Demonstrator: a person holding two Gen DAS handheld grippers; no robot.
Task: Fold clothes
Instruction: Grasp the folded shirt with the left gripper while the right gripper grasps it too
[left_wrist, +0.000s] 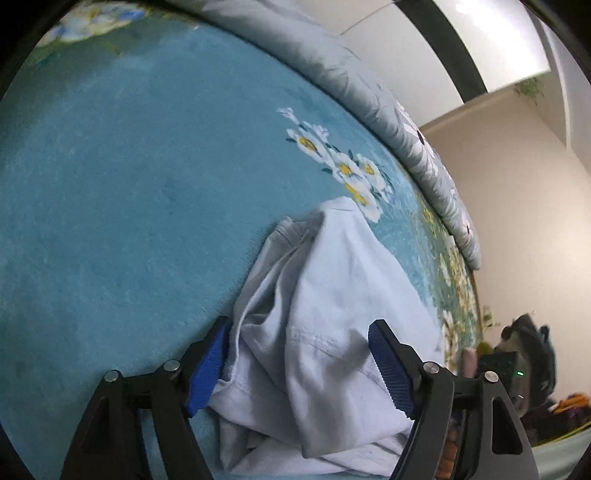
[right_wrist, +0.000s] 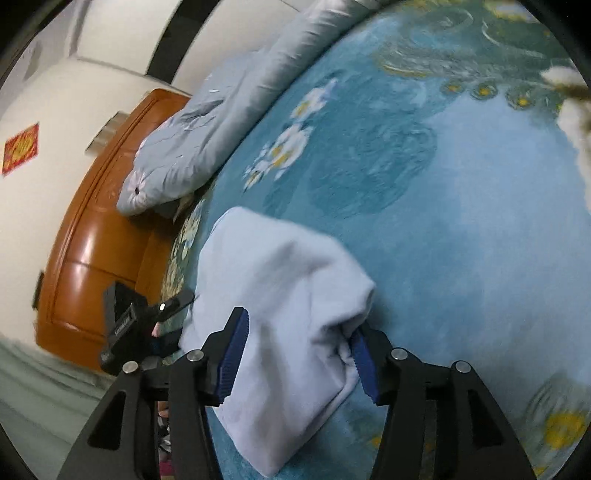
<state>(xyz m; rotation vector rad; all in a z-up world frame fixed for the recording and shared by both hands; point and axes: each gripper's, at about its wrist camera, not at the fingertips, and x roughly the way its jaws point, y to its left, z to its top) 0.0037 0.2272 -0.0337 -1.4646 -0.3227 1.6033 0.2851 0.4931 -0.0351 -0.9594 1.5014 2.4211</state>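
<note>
Pale shirt lies bunched on the teal blanket, near the bed's edge, grey quilt behind. Left gripper has jaws spread wide with cloth between the blue pads, not pinched. Right gripper likewise released, straddling a rolled fold of the shirt; its right pad touches cloth, no squeeze visible. Judged step: mid-fold, either about to clamp the fold for a carry-over or just let go of one; frames fit both. Any next grasp needs both pads closing on the same layers, since the fabric is doubled and slack. Motion blur hides the seams; shirt's near end is cut off below, collar and sleeves not identifiable.
</note>
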